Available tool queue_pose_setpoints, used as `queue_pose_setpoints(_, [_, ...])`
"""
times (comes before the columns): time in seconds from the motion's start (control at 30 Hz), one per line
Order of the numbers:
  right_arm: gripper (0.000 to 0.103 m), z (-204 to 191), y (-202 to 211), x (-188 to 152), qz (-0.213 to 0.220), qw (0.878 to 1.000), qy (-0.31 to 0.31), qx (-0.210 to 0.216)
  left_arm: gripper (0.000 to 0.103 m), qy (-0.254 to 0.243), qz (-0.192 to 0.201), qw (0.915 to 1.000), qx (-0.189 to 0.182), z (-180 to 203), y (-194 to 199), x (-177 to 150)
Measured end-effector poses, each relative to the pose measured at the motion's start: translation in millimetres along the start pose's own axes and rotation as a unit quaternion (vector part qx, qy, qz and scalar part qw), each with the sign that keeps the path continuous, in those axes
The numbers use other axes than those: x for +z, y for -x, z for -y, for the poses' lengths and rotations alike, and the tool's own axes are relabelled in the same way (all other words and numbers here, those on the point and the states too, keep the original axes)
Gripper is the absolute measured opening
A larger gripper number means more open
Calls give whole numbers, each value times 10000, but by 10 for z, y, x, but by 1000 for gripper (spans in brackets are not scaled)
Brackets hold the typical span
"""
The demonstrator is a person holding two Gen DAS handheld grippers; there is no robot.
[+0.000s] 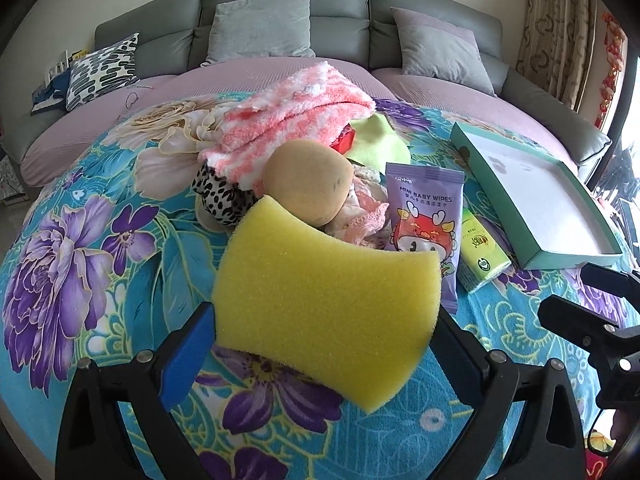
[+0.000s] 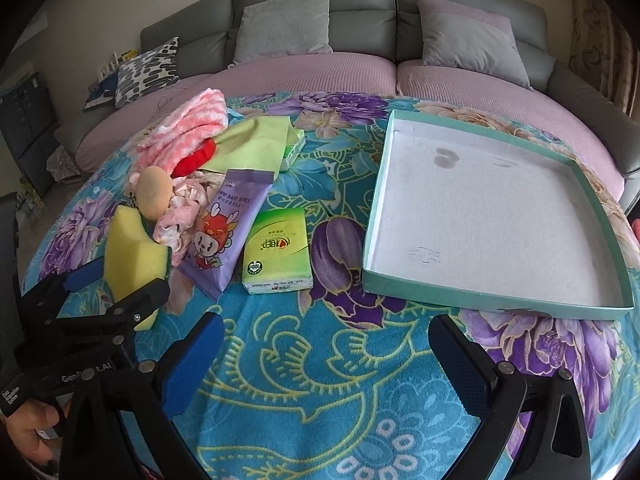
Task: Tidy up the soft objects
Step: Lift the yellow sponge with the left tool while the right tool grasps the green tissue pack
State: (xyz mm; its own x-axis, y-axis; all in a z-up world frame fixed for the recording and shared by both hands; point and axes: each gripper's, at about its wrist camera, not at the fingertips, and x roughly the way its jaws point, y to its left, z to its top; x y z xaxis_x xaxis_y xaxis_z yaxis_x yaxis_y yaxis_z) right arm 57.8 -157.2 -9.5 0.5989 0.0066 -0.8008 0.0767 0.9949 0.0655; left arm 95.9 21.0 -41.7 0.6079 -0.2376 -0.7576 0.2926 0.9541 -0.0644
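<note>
Left wrist view looks forward along its fingers, low and close over the floral blanket [image 1: 100,240], facing the grey sofa [image 1: 280,4]. Right wrist view faces likewise, set further right, nearer the teal tray [image 2: 472,294]. Both share the wipes pack [image 1: 424,220], tissue packet [image 2: 278,252], tray and sofa.

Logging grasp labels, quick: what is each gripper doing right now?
Left gripper: shut on the yellow sponge.
Right gripper: open, holding nothing, above the floral blanket.

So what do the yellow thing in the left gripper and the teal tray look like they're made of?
Yellow sponge: open-cell foam, with a matte, finely pitted surface and, in the right wrist view, a dark green scouring layer. Teal tray: probably cardboard, with thin, straight walls and a matte white, stained floor.
</note>
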Motion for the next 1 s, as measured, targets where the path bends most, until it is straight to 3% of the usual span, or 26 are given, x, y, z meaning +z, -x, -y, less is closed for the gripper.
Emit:
queue_pose_setpoints(0.67, [101,-222,-77,175,235,9988,340,259,99,295,367,9988,-128,-204,296,-44])
queue_pose_setpoints(1.0, [66,-399,-255,199,135,9967,711,365,99,543,533,9970,-108,-415,370,-45])
